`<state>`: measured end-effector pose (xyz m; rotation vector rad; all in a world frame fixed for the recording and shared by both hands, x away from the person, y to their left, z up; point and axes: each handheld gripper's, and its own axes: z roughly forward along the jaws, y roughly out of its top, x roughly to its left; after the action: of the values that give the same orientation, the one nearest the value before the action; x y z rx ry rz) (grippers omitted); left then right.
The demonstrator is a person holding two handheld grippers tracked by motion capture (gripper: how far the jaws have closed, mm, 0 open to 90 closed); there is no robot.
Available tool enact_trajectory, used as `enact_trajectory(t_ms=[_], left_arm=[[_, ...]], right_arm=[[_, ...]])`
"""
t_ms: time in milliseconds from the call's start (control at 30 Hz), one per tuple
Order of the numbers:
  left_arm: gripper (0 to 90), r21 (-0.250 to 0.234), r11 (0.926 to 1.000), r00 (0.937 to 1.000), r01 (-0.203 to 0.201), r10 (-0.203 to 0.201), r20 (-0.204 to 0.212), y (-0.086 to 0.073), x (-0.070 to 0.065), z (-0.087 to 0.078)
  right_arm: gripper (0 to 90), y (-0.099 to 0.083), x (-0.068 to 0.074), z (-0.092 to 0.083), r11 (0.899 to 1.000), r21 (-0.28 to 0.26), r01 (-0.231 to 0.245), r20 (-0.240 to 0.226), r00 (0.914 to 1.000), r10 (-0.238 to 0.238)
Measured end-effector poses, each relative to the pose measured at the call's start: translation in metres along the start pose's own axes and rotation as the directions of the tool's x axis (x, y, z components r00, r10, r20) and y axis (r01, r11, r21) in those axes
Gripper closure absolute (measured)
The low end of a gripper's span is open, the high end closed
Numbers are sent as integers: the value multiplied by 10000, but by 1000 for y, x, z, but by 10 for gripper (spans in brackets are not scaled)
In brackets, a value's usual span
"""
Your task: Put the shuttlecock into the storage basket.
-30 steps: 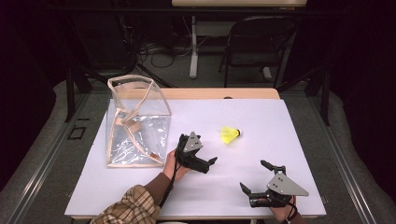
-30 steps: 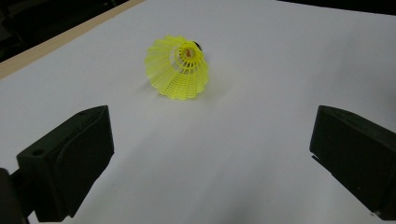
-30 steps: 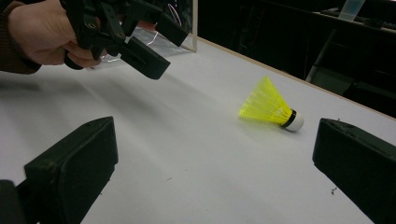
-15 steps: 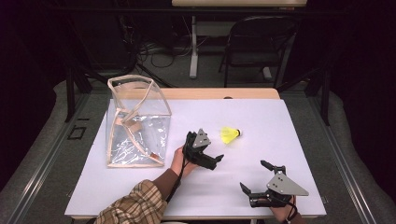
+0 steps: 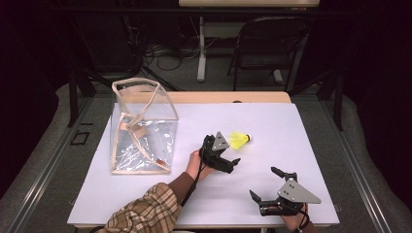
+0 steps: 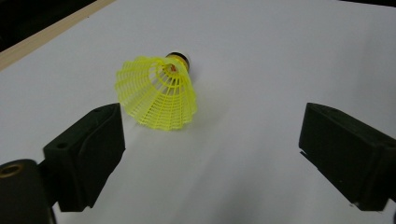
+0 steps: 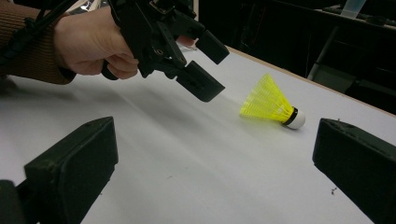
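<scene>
Yellow shuttlecock [image 6: 156, 93] lay on its side on the white table [image 5: 301, 131], cork end away from the left gripper [image 6: 210, 144]; that gripper's jaws had just been closing slightly yet stood wide, nothing between them; right gripper [image 5: 266, 186] rested apart, jaws spread, empty; clear bag [image 5: 143, 126] stood at left.

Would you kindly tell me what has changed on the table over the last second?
The left gripper has moved right, toward the shuttlecock, its jaws just closing a little with nothing between them. The shuttlecock, the clear bag and the open right gripper stayed put.
</scene>
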<state>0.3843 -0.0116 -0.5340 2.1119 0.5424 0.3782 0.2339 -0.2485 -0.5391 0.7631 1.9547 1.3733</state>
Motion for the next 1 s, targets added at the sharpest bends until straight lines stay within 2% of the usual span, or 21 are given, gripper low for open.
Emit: enact_trajectory(t_ms=[267,533,800,833,1000], left_arm=[[180,190,9998,9998,102,-99,-196,5,0,11],[329,235,9995,9991,205,-196,-372,9,-1,22],[447,359,9979,9965,531,-507,-662,12,-2,36],[468,382,9964,9943,754,-722,-783,13,-1,40],[528,398,9945,9920,973,-937,-840,13,-1,45]], right_arm=[[0,0,0,0,10000,26,-44,-19,10000,44],[0,0,0,0,10000,50,-48,7,10000,48],[0,0,-1,0,10000,53,-33,-8,10000,33],[0,0,-1,0,9999,110,-13,7,10000,13],[0,-1,-1,0,9999,144,-46,-3,10000,46]])
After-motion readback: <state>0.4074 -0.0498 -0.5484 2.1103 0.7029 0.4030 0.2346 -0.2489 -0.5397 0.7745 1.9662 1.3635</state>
